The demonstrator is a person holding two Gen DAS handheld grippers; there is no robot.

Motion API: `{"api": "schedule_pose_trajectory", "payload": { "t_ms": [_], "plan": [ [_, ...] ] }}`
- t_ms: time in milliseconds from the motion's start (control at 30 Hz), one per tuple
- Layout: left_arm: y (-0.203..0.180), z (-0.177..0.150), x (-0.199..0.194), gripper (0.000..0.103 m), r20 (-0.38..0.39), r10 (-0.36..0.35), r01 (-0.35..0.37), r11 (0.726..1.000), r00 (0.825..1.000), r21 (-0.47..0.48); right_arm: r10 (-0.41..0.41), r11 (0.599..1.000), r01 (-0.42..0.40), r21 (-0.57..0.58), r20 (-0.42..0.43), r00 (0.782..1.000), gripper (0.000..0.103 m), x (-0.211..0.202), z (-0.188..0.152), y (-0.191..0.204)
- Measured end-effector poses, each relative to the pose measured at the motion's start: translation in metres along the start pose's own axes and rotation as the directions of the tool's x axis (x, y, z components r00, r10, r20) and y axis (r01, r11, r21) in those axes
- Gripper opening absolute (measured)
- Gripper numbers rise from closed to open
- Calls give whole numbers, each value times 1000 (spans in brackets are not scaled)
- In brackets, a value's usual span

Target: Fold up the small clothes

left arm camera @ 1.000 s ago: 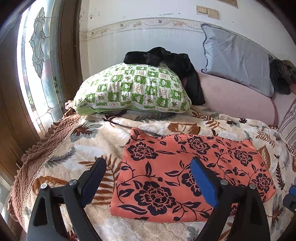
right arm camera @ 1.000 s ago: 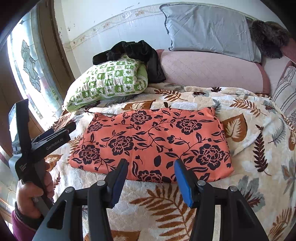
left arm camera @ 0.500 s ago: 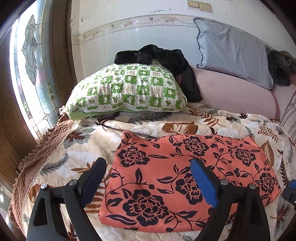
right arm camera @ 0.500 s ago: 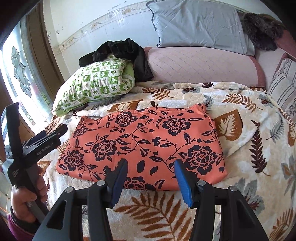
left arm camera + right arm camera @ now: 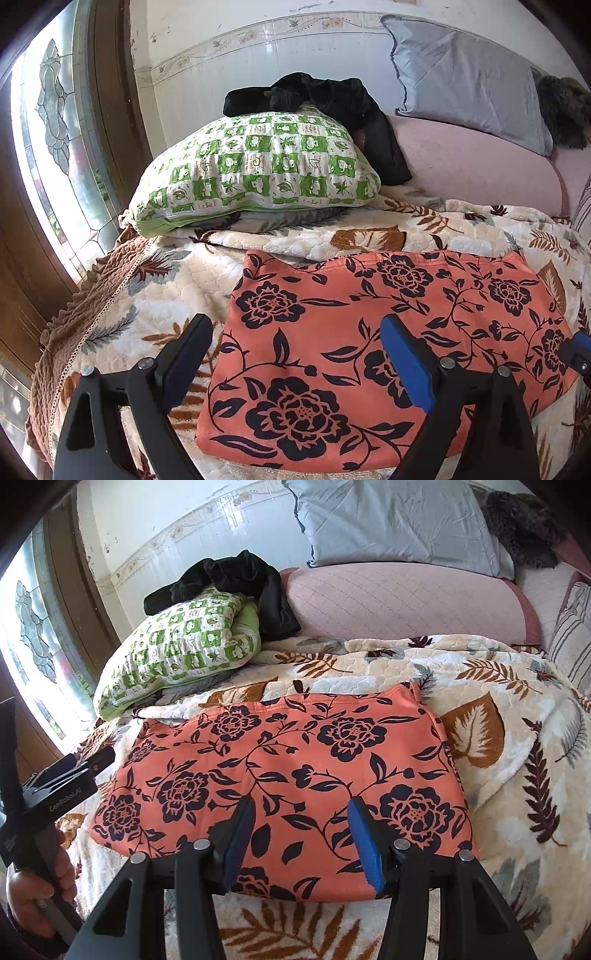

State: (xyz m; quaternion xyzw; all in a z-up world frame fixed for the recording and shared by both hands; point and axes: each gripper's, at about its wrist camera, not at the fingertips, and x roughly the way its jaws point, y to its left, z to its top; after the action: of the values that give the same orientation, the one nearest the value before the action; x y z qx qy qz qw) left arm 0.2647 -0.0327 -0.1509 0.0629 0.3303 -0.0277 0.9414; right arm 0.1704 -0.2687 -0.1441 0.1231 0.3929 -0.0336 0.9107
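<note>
Both wrist views are showing the orange floral garment (image 5: pixel 373 347) larger and lower in frame than a second ago, as the two grippers are closing in on its near edge. Taking the garment as landmark and reading left to right: the stained-glass window (image 5: pixel 55 147) is standing far to its left; the green checked pillow (image 5: pixel 258 173) is lying beyond its far-left corner with a black garment (image 5: pixel 325 99) draped on top; the pink bolster (image 5: pixel 476 162) and grey pillow (image 5: pixel 465 81) are lying beyond its far edge. The garment itself is lying flat, already doubled into a rectangle, on the leaf-print blanket (image 5: pixel 517 775).

The left gripper (image 5: pixel 295 354) is hovering with jaws wide apart over the garment's near-left corner, gripping nothing. The right gripper (image 5: pixel 301 836) is hovering over the near edge towards the garment's right end, jaws partly apart and empty; a hand (image 5: pixel 40 882) is holding the left gripper's handle at the garment's left.

Step in hand, by judgement: approach for the next fold. The next move calls for lowering each jaw pair astride the near hem, pinching all layers, then lifting both ends evenly.
</note>
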Motion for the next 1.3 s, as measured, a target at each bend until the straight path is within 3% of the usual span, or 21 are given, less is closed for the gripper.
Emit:
{"api": "schedule_pose_trajectory", "payload": {
  "t_ms": [433,667,833,1067,1300],
  "plan": [
    [-14,-8,16,92,-39,10,-8,999,999,49,-80,994,87,64,-102,992,55,47,1,-44],
    [-13,-23,42,92,-116,13,-8,999,993,47,-138,986,151,77,-155,978,54,69,-1,-62],
    [-8,-39,67,92,-210,19,-7,998,978,58,-168,983,177,46,-166,972,54,71,-3,-61],
    [-5,-33,50,92,-136,37,-26,997,990,77,-113,991,117,71,-59,992,54,51,5,-54],
    [-4,-26,43,92,-103,26,-19,998,994,65,-105,992,114,62,-126,986,54,69,-1,-51]
  ]
}}
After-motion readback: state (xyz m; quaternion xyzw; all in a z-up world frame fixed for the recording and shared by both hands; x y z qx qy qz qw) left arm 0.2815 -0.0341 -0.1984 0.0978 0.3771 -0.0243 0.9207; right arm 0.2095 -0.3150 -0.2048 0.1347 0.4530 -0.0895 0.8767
